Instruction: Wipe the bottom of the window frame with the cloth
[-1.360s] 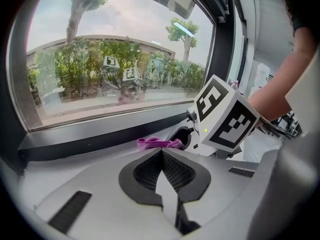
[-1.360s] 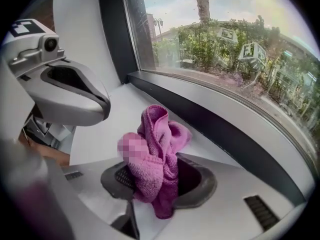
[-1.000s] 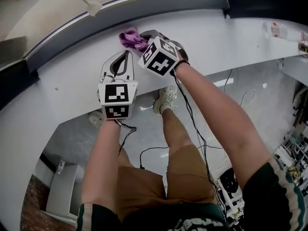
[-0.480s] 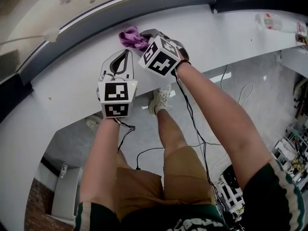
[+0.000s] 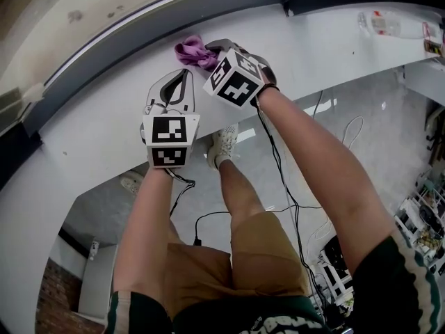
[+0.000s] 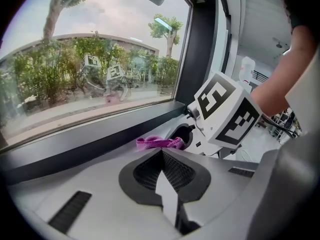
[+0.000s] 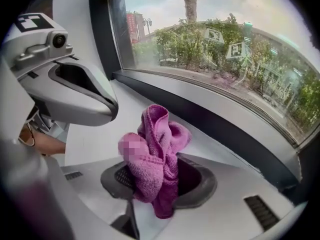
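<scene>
Right gripper (image 7: 159,186) clenched on a bunched purple cloth (image 7: 155,154). The cloth is held over the white desk (image 5: 83,131), near the dark bottom rail of the window frame (image 7: 227,131). Left gripper (image 6: 162,181) closed, empty, just beside the right one.

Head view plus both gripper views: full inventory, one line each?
cloth: 1, purple, bunched in the right gripper's jaws, over the sill
sill: 1, white, below the window
window frame: 1, dark bottom rail, along the sill's far edge
trees: several, green, outside the glass
cable: 1, black, on the floor below
left gripper: 1, grey, jaws together, empty, beside the right one
right gripper: 1, grey, shut on the cloth
shoes: 2, white, on the floor
</scene>
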